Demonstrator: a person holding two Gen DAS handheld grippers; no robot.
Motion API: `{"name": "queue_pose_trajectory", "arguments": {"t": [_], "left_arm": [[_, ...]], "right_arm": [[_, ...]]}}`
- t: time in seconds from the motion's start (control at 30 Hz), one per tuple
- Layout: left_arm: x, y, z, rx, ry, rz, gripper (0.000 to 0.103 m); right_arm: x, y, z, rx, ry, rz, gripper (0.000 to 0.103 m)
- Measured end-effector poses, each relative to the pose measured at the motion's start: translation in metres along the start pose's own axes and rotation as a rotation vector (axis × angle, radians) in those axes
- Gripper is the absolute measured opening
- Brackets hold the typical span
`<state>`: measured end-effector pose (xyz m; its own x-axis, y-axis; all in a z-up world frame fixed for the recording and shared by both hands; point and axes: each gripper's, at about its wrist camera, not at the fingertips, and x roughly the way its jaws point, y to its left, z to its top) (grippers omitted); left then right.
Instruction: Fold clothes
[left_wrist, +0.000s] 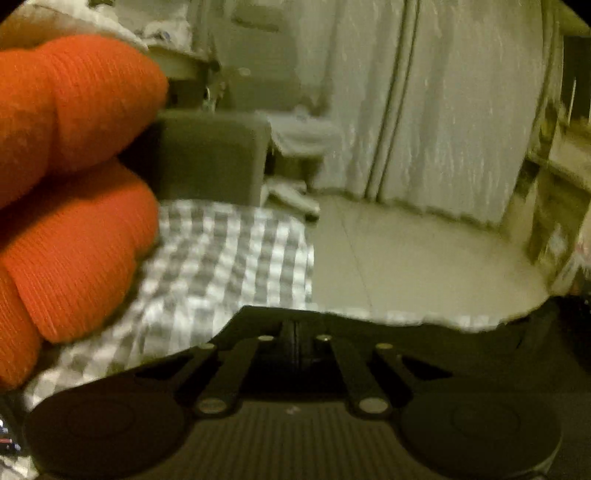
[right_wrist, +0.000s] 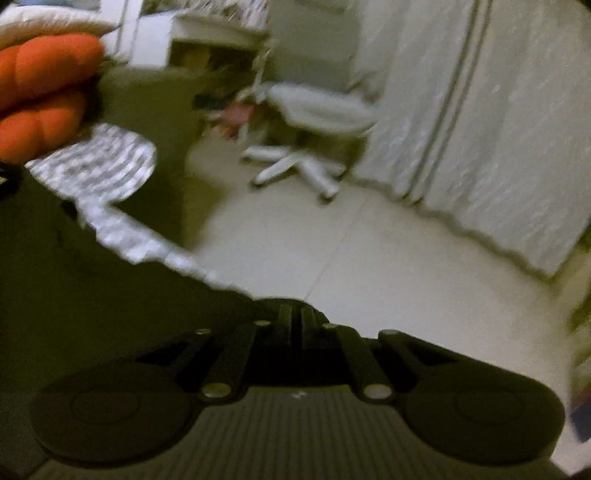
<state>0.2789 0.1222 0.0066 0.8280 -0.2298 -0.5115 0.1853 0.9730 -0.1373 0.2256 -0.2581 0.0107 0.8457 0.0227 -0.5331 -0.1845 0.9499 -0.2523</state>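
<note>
Orange ribbed cloth (left_wrist: 70, 177) bulged in two rounded folds over the left side of the left wrist view, very close to the lens and blurred. Below and right of it lay a grey-and-white checked fabric (left_wrist: 221, 258), running from the middle of the frame down to the left gripper (left_wrist: 295, 328) at the bottom centre. That gripper's fingers were pressed together; the checked fabric's edge ran along the dark gripper body, but whether any of it was pinched could not be told. Pale floor (left_wrist: 406, 258) filled the right half, with a light curtain (left_wrist: 443, 110) behind it and a dark box-like block (left_wrist: 210, 155) in the middle left.

In the right wrist view, the orange cloth (right_wrist: 44, 88) sat in the upper left corner, well away from the right gripper (right_wrist: 295, 314) at the bottom centre. The checked fabric (right_wrist: 103, 166) stretched from under the orange cloth down in a narrow band toward the gripper, whose fingers were pressed together; what they pinched, if anything, could not be told. A white swivel chair (right_wrist: 314, 122) stood on the pale floor (right_wrist: 406, 277) in the upper middle.
</note>
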Motion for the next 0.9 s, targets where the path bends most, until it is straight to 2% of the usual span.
{"name": "queue_pose_trajectory", "arguments": {"t": [0.1, 0.2, 0.23, 0.33, 0.4, 0.43, 0.5, 0.57, 0.63, 0.7, 0.73, 0.77, 0.83, 0.87, 0.9], "left_arm": [[-0.003, -0.009, 0.01, 0.019, -0.077, 0.023, 0.0], [0.0, -0.02, 0.015, 0.035, -0.115, 0.049, 0.0], [0.003, -0.024, 0.015, 0.056, -0.113, 0.064, 0.0], [0.023, -0.033, 0.005, 0.115, -0.03, 0.122, 0.0], [0.033, -0.027, -0.004, 0.075, 0.065, 0.111, 0.004], [0.03, -0.021, -0.005, 0.032, 0.066, 0.105, 0.005], [0.015, -0.005, -0.003, -0.053, 0.034, 0.093, 0.012], [0.005, 0.01, 0.005, -0.116, 0.019, 0.087, 0.033], [-0.005, 0.025, 0.012, -0.173, 0.01, 0.09, 0.038], [-0.01, 0.03, 0.017, -0.204, 0.012, 0.06, 0.048], [-0.005, 0.027, 0.018, -0.202, 0.021, 0.05, 0.059], [0.0, 0.024, 0.02, -0.198, 0.032, 0.04, 0.067], [0.011, 0.018, 0.024, -0.19, 0.052, 0.021, 0.069], [0.019, 0.012, 0.024, -0.177, 0.068, 0.01, 0.069], [0.028, 0.005, 0.022, -0.158, 0.088, 0.005, 0.069]], "right_arm": [[-0.014, 0.01, 0.013, -0.063, -0.102, -0.139, 0.001], [-0.015, 0.014, 0.016, -0.095, -0.128, -0.172, 0.001], [-0.007, 0.014, 0.011, -0.091, -0.097, -0.172, 0.001], [0.018, 0.013, -0.005, -0.079, -0.003, -0.172, 0.001], [0.037, 0.014, -0.021, -0.085, 0.083, -0.166, 0.001], [0.04, 0.018, -0.027, -0.086, 0.103, -0.166, 0.001], [0.035, 0.017, -0.034, -0.056, 0.082, -0.154, 0.001], [0.023, 0.01, -0.029, 0.005, 0.057, -0.106, 0.001], [0.008, 0.001, -0.018, 0.074, 0.028, -0.032, 0.002], [-0.002, -0.008, -0.004, 0.124, 0.005, 0.042, 0.003], [-0.005, -0.011, 0.003, 0.14, -0.001, 0.073, 0.006], [-0.006, -0.015, 0.01, 0.156, -0.006, 0.101, 0.016], [0.003, -0.01, 0.024, 0.155, 0.013, 0.098, 0.023], [0.011, -0.001, 0.029, 0.125, 0.03, 0.101, 0.032], [0.019, 0.005, 0.033, 0.086, 0.042, 0.103, 0.048]]}}
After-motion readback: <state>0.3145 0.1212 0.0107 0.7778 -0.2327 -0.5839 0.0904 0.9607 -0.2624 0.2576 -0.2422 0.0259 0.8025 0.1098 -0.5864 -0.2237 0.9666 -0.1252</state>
